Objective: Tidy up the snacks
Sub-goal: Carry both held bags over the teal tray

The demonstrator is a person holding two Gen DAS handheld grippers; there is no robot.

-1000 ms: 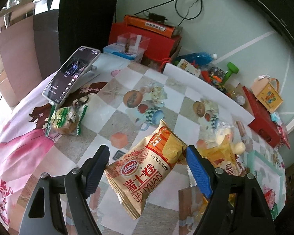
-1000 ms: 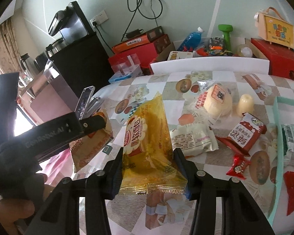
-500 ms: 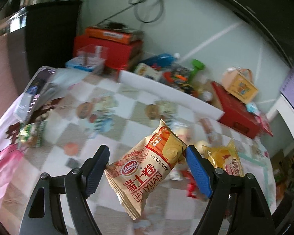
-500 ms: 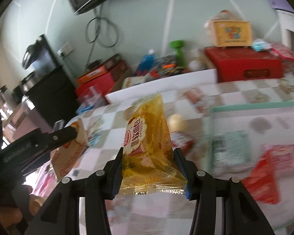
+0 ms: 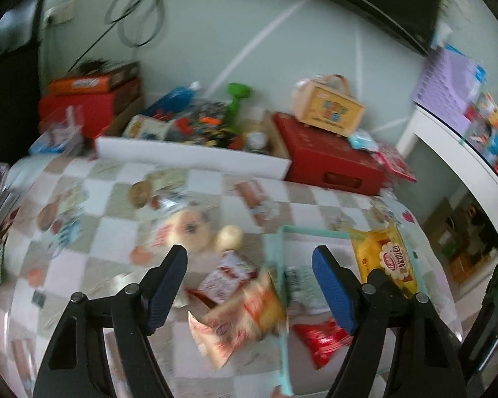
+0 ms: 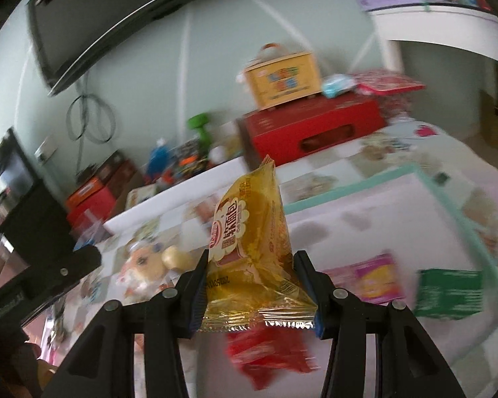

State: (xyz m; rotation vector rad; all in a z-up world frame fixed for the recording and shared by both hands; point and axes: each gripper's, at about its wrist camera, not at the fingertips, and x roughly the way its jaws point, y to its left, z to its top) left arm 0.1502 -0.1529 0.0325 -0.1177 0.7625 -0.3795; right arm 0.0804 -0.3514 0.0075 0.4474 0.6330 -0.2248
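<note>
Showing two crinkly sealed snack packets near the shallow mint-green plastic tray (image 5: 284,358), the landmark for all positions below. The right gripper (image 6: 254,293) had its fingers pinched on the lower sealed end of the glossy yellow film bread packet (image 6: 249,248), which stood upright above the tray's interior; the left wrist view showed the same packet over the tray's far corner. The left gripper (image 5: 249,285) had its fingers spread wide with nothing between them. Below it the blurred orange-and-white crisp-style packet (image 5: 242,321) lay just outside the tray's near-left wall, against or over the rim; which could not be told. Inside the tray lay a red wrapper (image 5: 322,338), a green packet (image 6: 448,293) and a pink-and-yellow packet (image 6: 376,282). On the chequered table (image 5: 116,242), left of the tray, were a red-and-white packet (image 5: 227,277) and a round pale bun (image 5: 229,237).

Both packets were judged light, air-filled, soft and slippery, their contents crushable. The flat crimped seams would likely offer the safest hold; squeezing the puffed middle risked bursting or slipping.
</note>
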